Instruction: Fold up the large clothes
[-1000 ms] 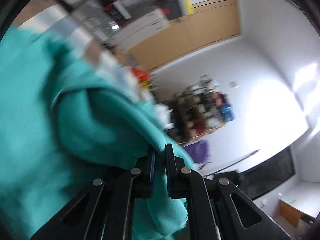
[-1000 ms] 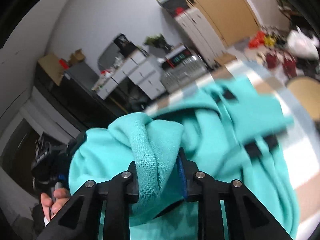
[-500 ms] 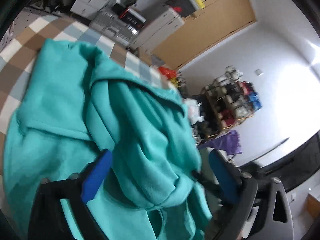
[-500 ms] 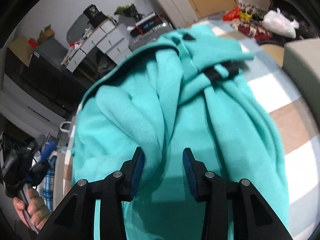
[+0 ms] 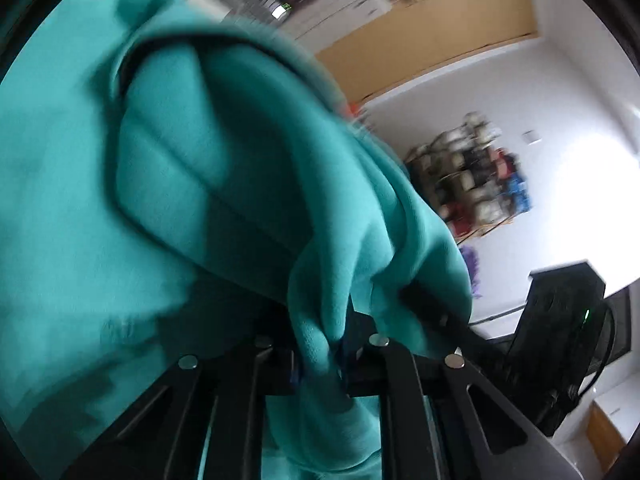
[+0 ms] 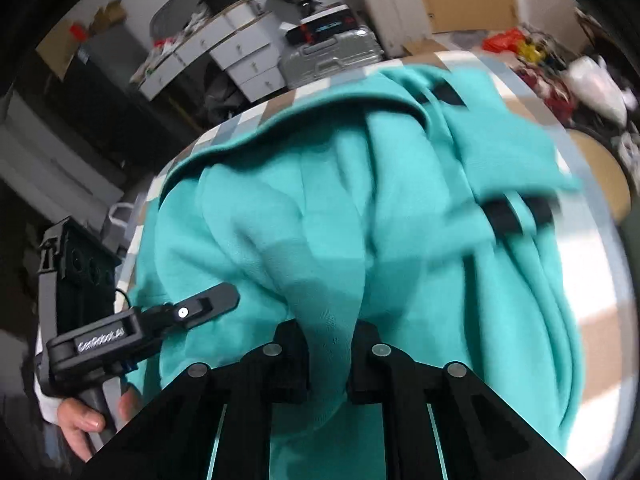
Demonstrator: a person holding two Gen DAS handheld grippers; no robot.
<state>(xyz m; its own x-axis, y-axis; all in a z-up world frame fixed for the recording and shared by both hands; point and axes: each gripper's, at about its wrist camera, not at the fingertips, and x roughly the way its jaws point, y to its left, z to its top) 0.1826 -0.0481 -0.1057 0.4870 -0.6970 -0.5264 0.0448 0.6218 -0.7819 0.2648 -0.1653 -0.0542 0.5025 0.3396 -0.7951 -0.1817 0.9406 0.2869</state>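
A large teal hooded garment point(image 5: 200, 184) lies bunched on a checked tablecloth point(image 6: 592, 312). It has black tabs point(image 6: 516, 216) near its far side. My left gripper point(image 5: 320, 364) is closing, and its pads pinch a fold of the teal fabric that hangs down between them. My right gripper point(image 6: 329, 344) is closing too, clamped on a thick ridge of the same garment point(image 6: 360, 220). In the right wrist view the left gripper point(image 6: 208, 300) reaches into the garment's left edge, held by a hand point(image 6: 80, 420).
Behind the table stand a silver suitcase point(image 6: 332, 52), white drawers point(image 6: 224, 48) and a wooden wardrobe point(image 5: 440, 32). A cluttered shelf point(image 5: 472, 176) stands against the white wall. A round wooden stool point(image 6: 600, 176) sits at the table's right. A black device point(image 5: 560, 320) is at the left view's lower right.
Half a second ago both grippers stood open over the garment, the left very wide. Now each has closed on a fold of teal fabric, and both have shifted closer to the cloth.
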